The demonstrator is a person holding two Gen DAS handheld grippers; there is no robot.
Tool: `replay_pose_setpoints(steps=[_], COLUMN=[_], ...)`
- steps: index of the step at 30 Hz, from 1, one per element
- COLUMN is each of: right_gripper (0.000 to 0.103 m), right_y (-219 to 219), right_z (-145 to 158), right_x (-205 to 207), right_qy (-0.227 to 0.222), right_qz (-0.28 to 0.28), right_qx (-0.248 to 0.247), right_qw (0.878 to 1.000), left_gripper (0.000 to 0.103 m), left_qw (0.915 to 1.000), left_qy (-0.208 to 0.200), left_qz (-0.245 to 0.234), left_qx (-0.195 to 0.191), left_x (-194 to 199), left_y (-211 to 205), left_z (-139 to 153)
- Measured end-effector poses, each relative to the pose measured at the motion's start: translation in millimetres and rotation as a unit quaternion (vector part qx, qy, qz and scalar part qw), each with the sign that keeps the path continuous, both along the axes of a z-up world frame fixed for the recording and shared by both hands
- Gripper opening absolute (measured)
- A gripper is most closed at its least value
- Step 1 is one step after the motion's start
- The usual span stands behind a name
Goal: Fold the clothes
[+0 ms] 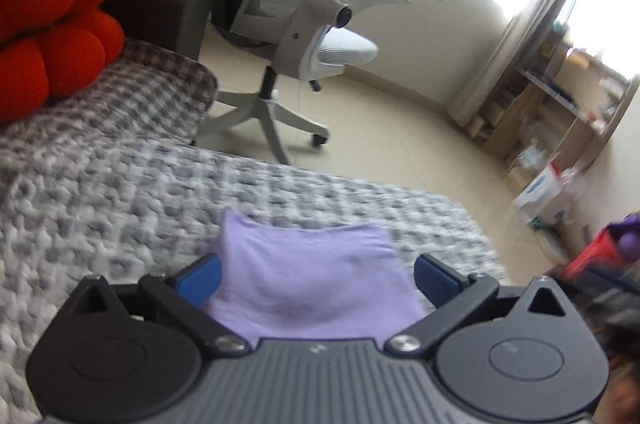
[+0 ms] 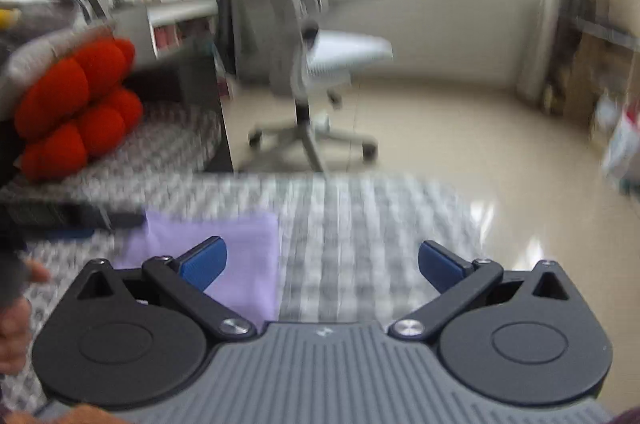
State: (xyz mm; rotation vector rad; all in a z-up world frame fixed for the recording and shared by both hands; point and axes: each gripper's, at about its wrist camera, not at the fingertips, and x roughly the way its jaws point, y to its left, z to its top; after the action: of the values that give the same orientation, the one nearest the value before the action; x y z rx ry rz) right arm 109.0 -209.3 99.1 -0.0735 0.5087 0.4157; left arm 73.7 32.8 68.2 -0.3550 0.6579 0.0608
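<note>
So, a lilac garment (image 1: 312, 284), folded into a compact rectangle, is laid flat on the bed (image 1: 120, 191), which is covered by a grey-and-white checked blanket, not far from the bed's edge towards the floor. In the left wrist view the left hand-held gripper (image 1: 318, 274) is seen just above it with its blue pads (image 1: 200, 282) spread wide; the cloth is framed between them but isn't pinched by either one. Same deal with the right hand-held gripper (image 2: 322, 264): jaws held fully apart, nothing caught, and the garment is seen under its left pad only, with bare blanket under the rest. A red lumpy cushion (image 1: 52, 23) is parked at the far left corner of the bed. Past the bed's edge a white office chair (image 1: 320, 35) is seen on the pale floor. Both views are pretty blurry.
</note>
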Motion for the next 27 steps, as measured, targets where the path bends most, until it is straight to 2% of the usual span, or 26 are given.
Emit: replay_pose_setpoints(steps=[5,8,11,13,16,18,20,24,27], right_gripper=[0.103,0.103,0.103,0.103,0.103,0.103,0.103,0.103,0.103], right_y=[-6.2,-1.2,-1.2,-6.2,-19.1,-25.1,-26.4,-35.8,-40.6], right_z=[-7.3,-13.8,-12.4,-6.9,0.1,-3.8,-9.6,0.3,-4.8], right_x=[9.4,18.7,9.4,-1.0,-5.0,4.7,17.1,2.7,9.0], right_qy=[-0.022,-0.014,-0.025,-0.05,-0.079,-0.041,0.004,-0.054,-0.03], right_qz=[0.005,0.017,0.03,0.02,-0.009,-0.034,-0.051,-0.056,-0.043], right_qx=[-0.011,-0.02,-0.019,-0.005,0.042,0.06,0.055,0.075,0.105], right_qw=[1.0,1.0,0.999,0.999,0.996,0.997,0.997,0.994,0.993], left_gripper=[0.102,0.102,0.102,0.102,0.102,0.102,0.102,0.102,0.102], left_qw=[0.9995,0.9981,0.9983,0.9989,0.9989,0.998,0.9977,0.9975,0.9974], left_qy=[0.015,0.022,0.024,0.021,-0.001,-0.009,-0.005,-0.004,0.02], left_qz=[0.024,0.054,0.049,0.036,0.022,0.02,0.014,0.014,0.025], left_qx=[0.011,0.019,0.02,0.021,0.041,0.059,0.067,0.07,0.065], left_x=[11.7,18.4,21.2,20.0,15.4,12.3,11.8,9.4,14.9], left_y=[14.0,23.9,25.9,22.7,11.5,5.7,2.3,1.7,7.9], left_z=[-10.3,-14.5,-15.9,-15.1,-7.8,-5.0,-5.1,-3.0,-6.9])
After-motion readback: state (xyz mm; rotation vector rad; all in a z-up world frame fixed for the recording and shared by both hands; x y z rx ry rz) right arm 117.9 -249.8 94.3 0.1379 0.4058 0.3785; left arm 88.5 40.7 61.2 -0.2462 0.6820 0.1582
